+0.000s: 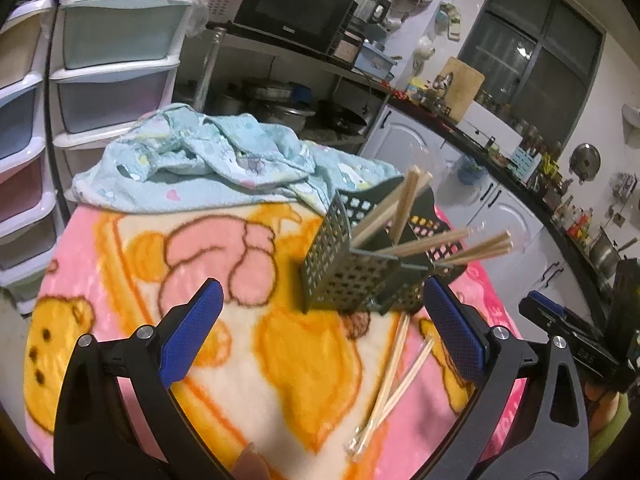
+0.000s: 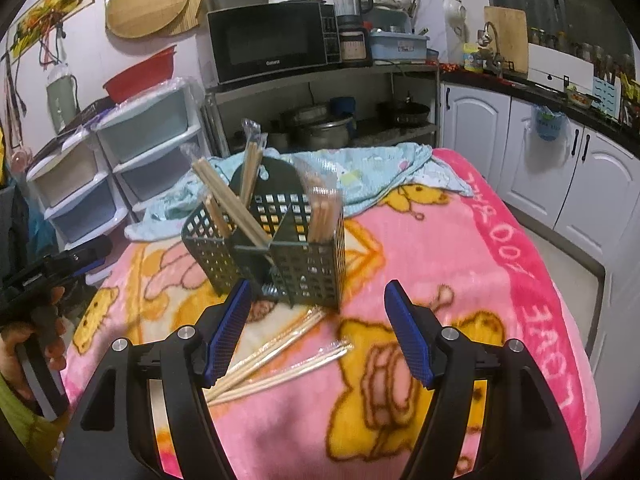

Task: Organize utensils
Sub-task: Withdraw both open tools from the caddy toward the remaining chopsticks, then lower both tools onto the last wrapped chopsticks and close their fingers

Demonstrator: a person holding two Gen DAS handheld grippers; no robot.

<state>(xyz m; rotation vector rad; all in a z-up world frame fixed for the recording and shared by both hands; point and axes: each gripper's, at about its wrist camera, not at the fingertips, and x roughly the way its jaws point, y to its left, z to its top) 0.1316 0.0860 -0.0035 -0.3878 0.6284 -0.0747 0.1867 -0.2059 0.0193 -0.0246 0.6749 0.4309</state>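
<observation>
A dark perforated utensil caddy (image 1: 352,276) (image 2: 304,268) stands on a pink cartoon blanket (image 1: 132,264) (image 2: 460,256). Several wrapped wooden chopstick pairs (image 1: 404,208) (image 2: 228,204) stick out of its compartments. More wrapped chopsticks lie loose on the blanket (image 1: 388,376) (image 2: 280,356) in front of the caddy. My left gripper (image 1: 322,324) is open and empty, hovering just before the caddy. My right gripper (image 2: 318,332) is open and empty, above the loose chopsticks. The right gripper also shows at the left wrist view's right edge (image 1: 568,328), the left gripper at the right wrist view's left edge (image 2: 52,272).
A crumpled light-blue cloth (image 1: 216,160) (image 2: 360,172) lies behind the caddy. Plastic drawer units (image 1: 112,60) (image 2: 152,140) stand at the left. A shelf with a microwave (image 2: 276,40) and pots is behind. White cabinets (image 2: 560,168) line the right.
</observation>
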